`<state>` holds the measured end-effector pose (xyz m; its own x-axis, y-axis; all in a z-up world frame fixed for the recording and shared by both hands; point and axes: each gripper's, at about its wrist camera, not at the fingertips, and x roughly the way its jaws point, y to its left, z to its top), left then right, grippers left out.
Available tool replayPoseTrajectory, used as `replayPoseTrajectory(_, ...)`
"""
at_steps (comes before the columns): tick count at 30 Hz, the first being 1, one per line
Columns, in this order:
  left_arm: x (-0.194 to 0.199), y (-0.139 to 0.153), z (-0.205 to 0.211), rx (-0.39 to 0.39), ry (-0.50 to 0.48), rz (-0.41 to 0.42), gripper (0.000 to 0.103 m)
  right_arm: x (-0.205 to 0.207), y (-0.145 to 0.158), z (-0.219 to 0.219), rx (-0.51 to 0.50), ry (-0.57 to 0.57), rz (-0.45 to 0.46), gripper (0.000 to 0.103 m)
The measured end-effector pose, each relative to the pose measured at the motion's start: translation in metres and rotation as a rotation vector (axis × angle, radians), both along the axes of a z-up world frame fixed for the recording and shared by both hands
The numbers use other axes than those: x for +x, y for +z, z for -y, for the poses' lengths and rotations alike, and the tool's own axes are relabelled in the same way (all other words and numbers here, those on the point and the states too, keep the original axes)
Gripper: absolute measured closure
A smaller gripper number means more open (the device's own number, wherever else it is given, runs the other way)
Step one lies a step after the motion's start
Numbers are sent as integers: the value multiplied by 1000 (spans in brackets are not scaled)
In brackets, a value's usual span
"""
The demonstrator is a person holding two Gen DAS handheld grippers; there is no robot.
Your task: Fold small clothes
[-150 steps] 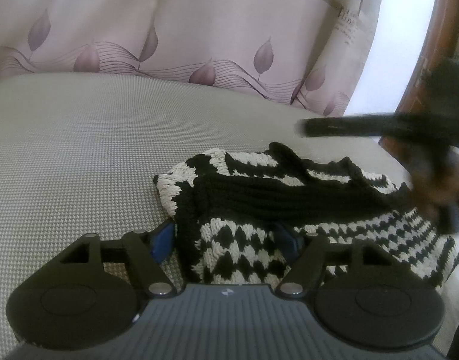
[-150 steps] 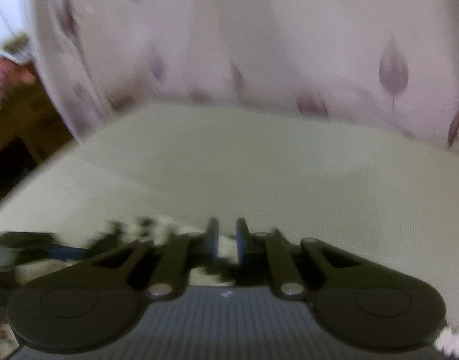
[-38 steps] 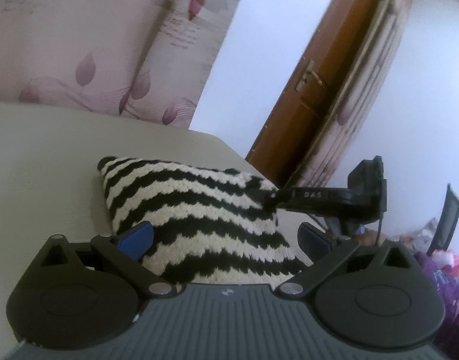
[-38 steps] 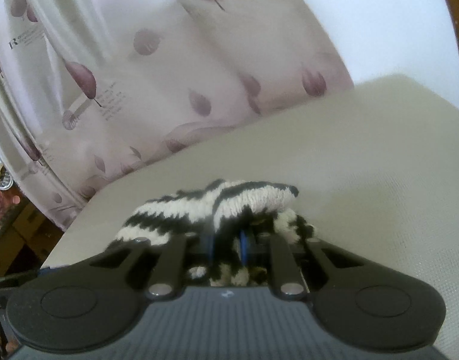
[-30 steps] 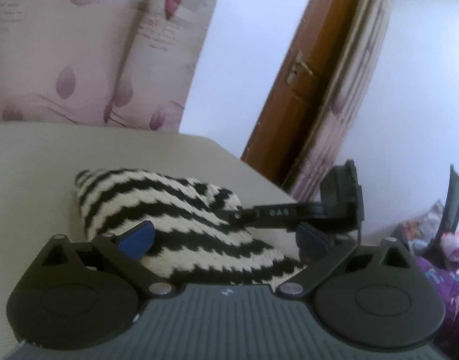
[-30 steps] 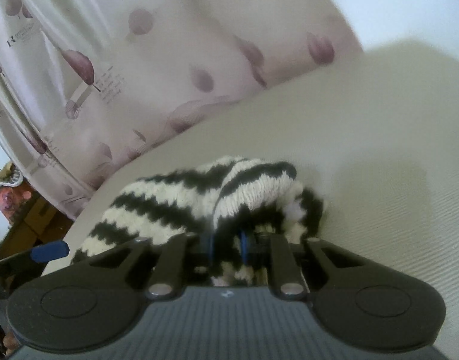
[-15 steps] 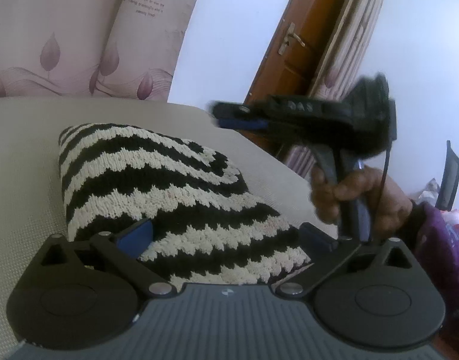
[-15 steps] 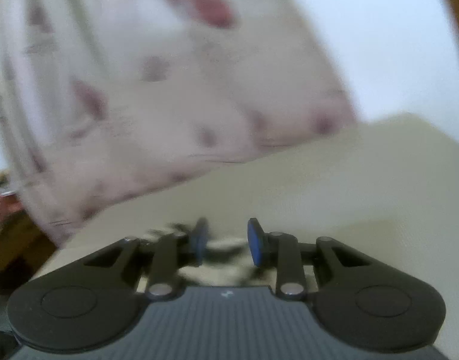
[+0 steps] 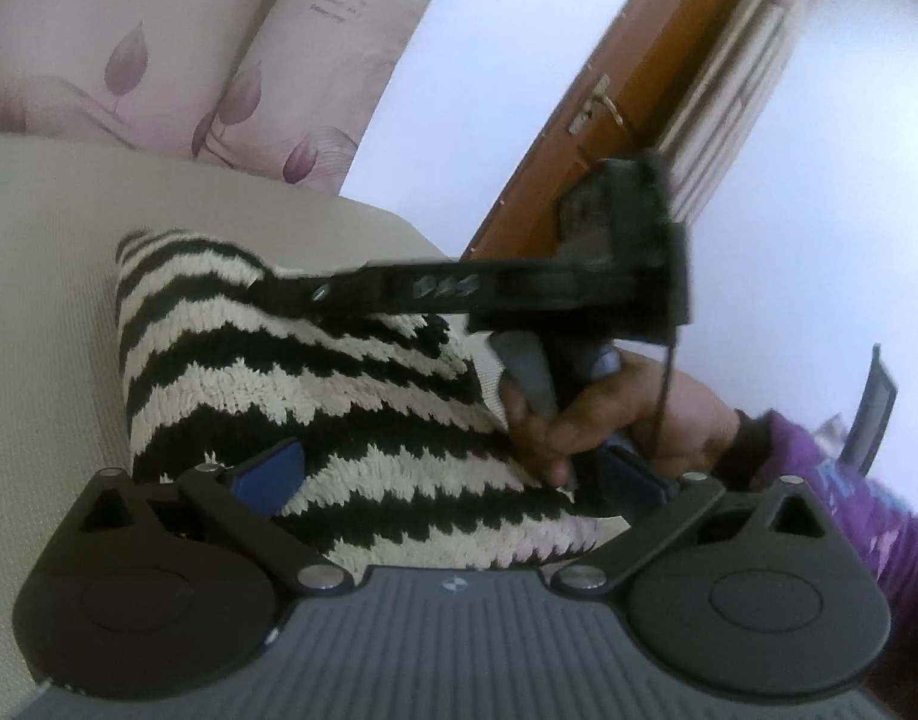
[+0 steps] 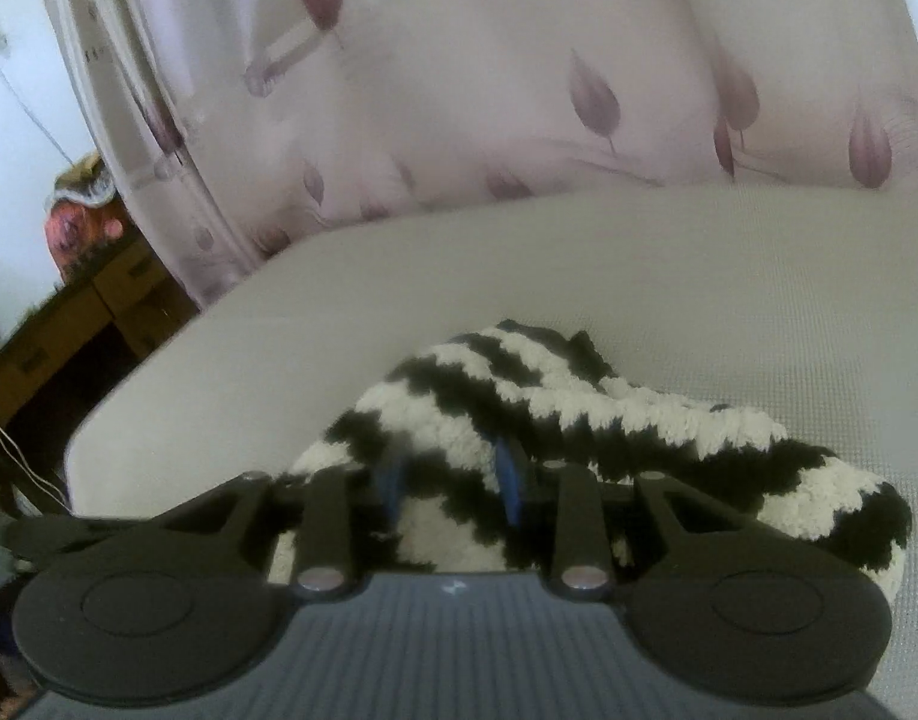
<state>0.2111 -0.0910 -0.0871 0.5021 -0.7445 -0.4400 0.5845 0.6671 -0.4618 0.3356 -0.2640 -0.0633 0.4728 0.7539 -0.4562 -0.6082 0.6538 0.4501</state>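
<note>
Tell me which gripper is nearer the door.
Right. In the left wrist view, the right gripper reaches over the sweater from the door side; the left gripper straddles the sweater's near edge, farther from the door.

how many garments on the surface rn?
1. A black-and-white striped knit lies folded on the beige surface, between the left gripper's open jaws, the right gripper over its far edge. Any garment beneath it would be hidden.
</note>
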Motion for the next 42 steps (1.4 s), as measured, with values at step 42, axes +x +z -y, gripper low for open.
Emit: replayPoseTrajectory(42, -24, 9, -33, 186, 238, 56, 1, -148, -53, 71, -113, -350, 123, 55)
